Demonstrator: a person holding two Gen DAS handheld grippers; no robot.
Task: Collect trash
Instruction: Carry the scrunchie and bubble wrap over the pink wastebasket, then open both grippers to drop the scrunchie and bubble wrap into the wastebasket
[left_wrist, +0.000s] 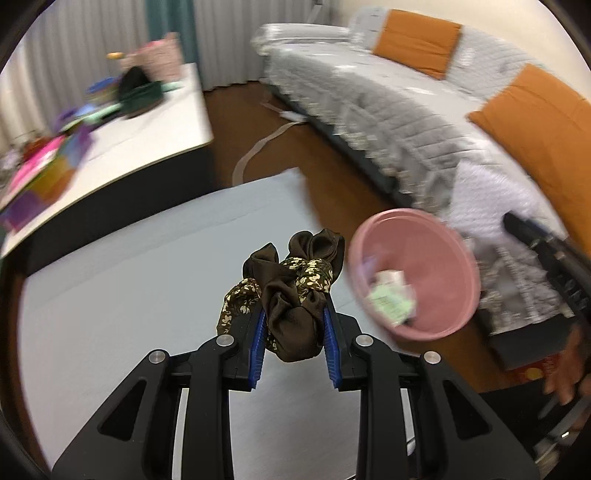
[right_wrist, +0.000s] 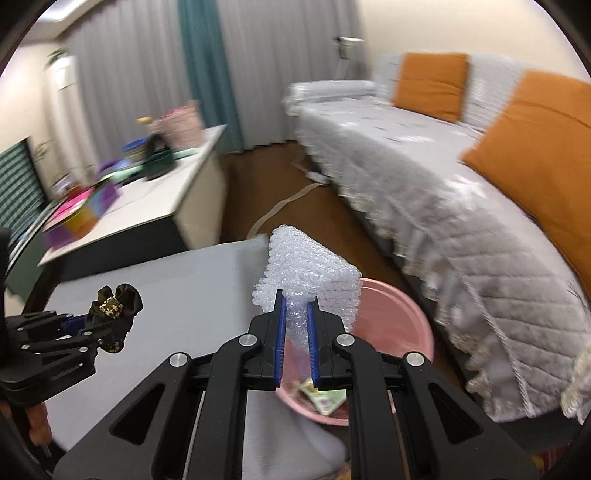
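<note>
From the left wrist, the left gripper (left_wrist: 293, 314) is clenched on a brown floral cloth bundle (left_wrist: 291, 291) over the grey mat (left_wrist: 129, 280); the pink basin (left_wrist: 413, 273), scraps inside, sits at three o'clock of it.

From the right wrist, the right gripper (right_wrist: 296, 306) pinches a bubble wrap sheet (right_wrist: 310, 273) just over the basin (right_wrist: 391, 314); the cloth (right_wrist: 114, 314) hangs at nine o'clock.

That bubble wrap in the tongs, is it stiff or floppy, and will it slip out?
Probably light and springy: the bubble wrap stands up folded above the right tongs without drooping. It squashes easily, being pinched thin between the pads. Slipping seems unlikely, though the plastic looks smooth.
</note>
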